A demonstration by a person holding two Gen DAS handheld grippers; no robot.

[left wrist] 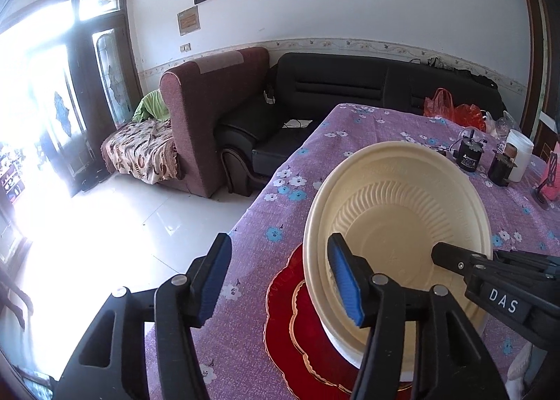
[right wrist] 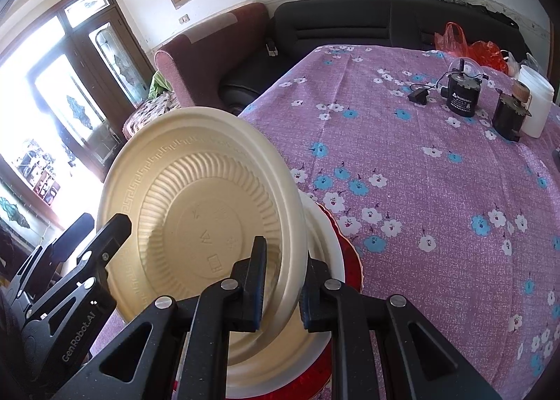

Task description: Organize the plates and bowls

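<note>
A cream ribbed plastic bowl is tilted on its side above a white bowl that sits on a red gold-rimmed plate on the purple flowered tablecloth. My right gripper is shut on the cream bowl's rim, one finger inside and one outside; its fingers also show in the left wrist view. My left gripper is open, its right finger inside the bowl and its left finger outside to the left, touching nothing.
The table edge drops to a white tiled floor on the left. Far right on the table stand two small black motors, a white jar and red plastic bags. A black sofa and a maroon armchair stand behind.
</note>
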